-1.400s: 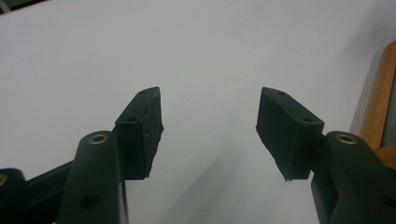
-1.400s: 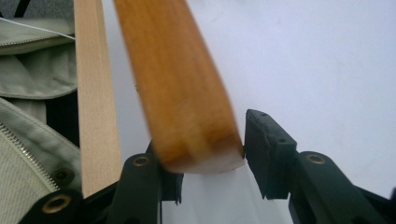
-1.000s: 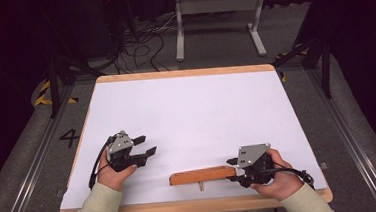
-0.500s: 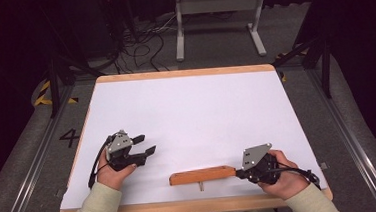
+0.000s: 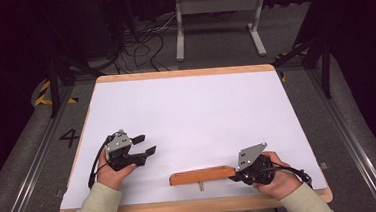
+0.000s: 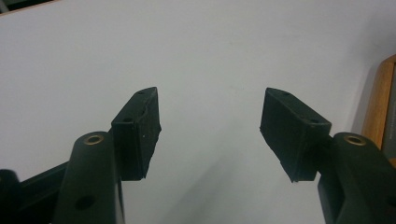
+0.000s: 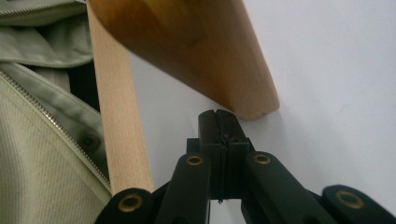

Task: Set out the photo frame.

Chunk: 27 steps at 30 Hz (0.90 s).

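One wooden block (image 5: 202,175), long and reddish-brown, is lying flat near the front edge of the white table (image 5: 191,115), right of centre, with a small peg (image 5: 200,186) sticking out from its near side. In the right gripper view its rounded end (image 7: 252,105) is sitting just beyond the jaw tips, and whether they are touching it cannot be told. The right gripper (image 5: 237,177) is resting at that end of the block, its jaws having just been closing and now pressed flat together with nothing between them. The left gripper (image 5: 144,144) is sitting well apart from the block, toward the table's left side, its jaws having just been opening slightly and standing wide over bare tabletop, holding nothing. A light green sleeve (image 5: 100,210) is covering the person's left forearm, and cables (image 5: 136,39) are lying on the floor beyond the table.
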### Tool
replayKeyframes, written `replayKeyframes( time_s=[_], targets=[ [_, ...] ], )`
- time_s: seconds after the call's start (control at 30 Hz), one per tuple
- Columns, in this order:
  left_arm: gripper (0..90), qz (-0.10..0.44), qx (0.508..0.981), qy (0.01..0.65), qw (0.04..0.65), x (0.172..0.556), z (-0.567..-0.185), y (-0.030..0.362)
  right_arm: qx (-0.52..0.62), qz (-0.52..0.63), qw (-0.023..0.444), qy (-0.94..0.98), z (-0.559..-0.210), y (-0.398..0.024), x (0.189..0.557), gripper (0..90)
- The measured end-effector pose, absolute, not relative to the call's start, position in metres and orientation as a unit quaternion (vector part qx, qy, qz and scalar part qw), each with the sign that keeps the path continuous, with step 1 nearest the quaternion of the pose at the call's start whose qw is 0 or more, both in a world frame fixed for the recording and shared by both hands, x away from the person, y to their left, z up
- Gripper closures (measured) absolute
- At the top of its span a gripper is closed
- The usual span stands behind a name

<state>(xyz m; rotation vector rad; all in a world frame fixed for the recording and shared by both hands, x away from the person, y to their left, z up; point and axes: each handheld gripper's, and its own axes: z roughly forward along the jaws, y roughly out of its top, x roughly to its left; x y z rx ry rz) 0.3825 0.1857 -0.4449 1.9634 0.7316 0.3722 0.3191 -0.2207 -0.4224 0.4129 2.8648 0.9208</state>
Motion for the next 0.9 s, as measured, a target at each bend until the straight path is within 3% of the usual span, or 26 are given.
replayKeyframes(
  time_s=[0.9],
  targets=[
    [38.1, 0.15, 0.807, 0.301, 0.486, 0.381, -0.446, 0.188, 0.225, 0.336, 0.087, 0.91, -0.424, -0.207, 0.358, 90.0]
  ],
)
